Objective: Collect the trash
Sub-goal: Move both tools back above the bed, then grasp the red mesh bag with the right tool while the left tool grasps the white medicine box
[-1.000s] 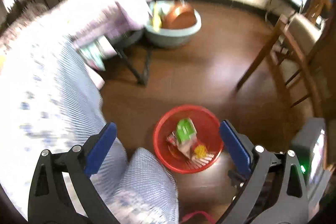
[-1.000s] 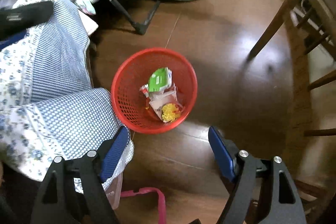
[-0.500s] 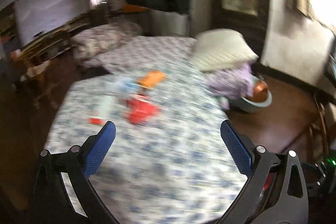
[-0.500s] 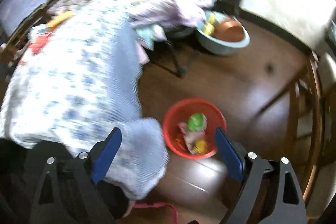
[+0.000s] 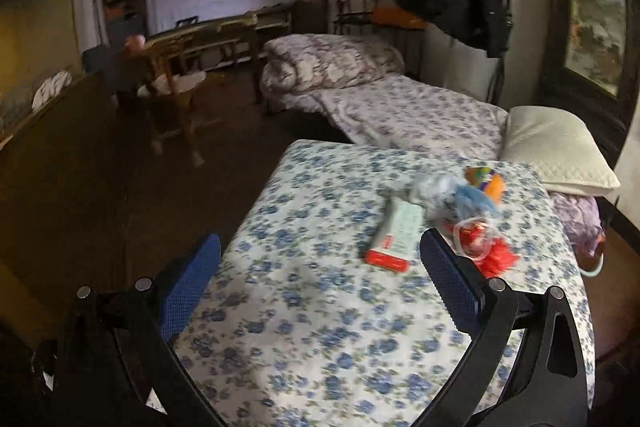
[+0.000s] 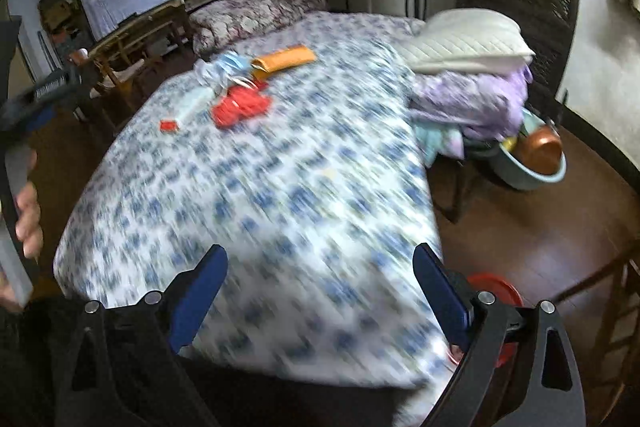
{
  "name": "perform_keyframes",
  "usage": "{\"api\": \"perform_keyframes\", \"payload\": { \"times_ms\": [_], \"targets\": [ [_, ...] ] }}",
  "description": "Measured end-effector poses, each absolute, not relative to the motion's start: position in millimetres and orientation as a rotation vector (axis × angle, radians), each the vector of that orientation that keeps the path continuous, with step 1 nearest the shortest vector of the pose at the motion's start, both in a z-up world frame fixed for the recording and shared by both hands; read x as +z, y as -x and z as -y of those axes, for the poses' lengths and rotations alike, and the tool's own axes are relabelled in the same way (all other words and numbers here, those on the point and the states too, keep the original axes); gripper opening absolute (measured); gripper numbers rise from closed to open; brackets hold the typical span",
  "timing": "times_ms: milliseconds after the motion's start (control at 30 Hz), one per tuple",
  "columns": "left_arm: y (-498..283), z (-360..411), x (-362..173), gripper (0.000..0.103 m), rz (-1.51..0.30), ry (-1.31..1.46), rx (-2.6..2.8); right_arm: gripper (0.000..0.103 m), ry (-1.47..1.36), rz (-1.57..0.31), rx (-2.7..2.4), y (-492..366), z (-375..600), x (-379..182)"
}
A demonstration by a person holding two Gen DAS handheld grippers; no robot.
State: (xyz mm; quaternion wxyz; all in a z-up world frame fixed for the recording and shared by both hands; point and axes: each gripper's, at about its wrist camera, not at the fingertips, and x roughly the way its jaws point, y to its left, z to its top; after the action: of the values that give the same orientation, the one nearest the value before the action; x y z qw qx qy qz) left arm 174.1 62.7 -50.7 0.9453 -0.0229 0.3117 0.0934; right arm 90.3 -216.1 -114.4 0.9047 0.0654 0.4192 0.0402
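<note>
1. Red, orange, blue and pale green litter lies in a loose cluster on the blue-flowered white bedspread (image 5: 304,327), toward its far half.
2. A flat pale green carton with a red end (image 5: 396,233) lies nearest the left gripper (image 5: 320,289); beside it sit a crumpled red wrapper (image 5: 496,255), a clear crinkled plastic bag with blue inside (image 5: 448,193) and an orange packet (image 5: 486,179).
3. In the right wrist view the same cluster is blurred: the red wrapper (image 6: 240,105), the orange packet (image 6: 286,58), the bag (image 6: 222,69) and the carton's red end (image 6: 169,125).
4. The left gripper hangs above the bedspread with its blue-padded jaws spread wide and nothing between them; the carton lies just beyond its right pad.
5. The right gripper (image 6: 320,301) stands over the near edge of the bed; its jaws have just been opening, are now wide apart and hold nothing.
6. A red plastic mesh basket (image 6: 494,289) shows only as a rim behind the right gripper's right finger, on the dark wooden floor (image 6: 540,239) beside the bed.
7. A hand (image 6: 28,211) grips the left tool's handle at the left edge of the right wrist view.
8. A quilted cream pillow (image 5: 556,151) rests on folded lilac bedding (image 6: 472,99) at the bed's far right corner.
9. A pale blue basin holding a copper-coloured bowl (image 6: 536,163) stands on the floor just beyond.
</note>
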Motion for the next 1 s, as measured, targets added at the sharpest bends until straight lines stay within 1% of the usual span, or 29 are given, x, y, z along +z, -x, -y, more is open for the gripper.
{"api": "perform_keyframes", "payload": {
  "times_ms": [200,500,667,767,1000],
  "targets": [
    [-179,-86,-60,0.096,-0.707,0.152,0.158,0.092,-0.082,-0.816,0.111,-144,164,-113],
    [-183,-77,-68,0.096,-0.708,0.104,0.187,0.092,-0.073,-0.767,0.104,-195,134,-121],
    [-189,-63,-70,0.096,-0.710,0.056,0.180,0.093,-0.092,-0.786,0.110,-212,129,-129],
    [-192,-64,-72,0.096,-0.721,0.070,0.178,0.095,-0.095,-0.808,0.110,-231,125,-131],
    [-198,-68,-80,0.096,-0.755,0.089,0.187,0.095,-0.142,-0.870,0.110,-269,119,-149]
  ]
}}
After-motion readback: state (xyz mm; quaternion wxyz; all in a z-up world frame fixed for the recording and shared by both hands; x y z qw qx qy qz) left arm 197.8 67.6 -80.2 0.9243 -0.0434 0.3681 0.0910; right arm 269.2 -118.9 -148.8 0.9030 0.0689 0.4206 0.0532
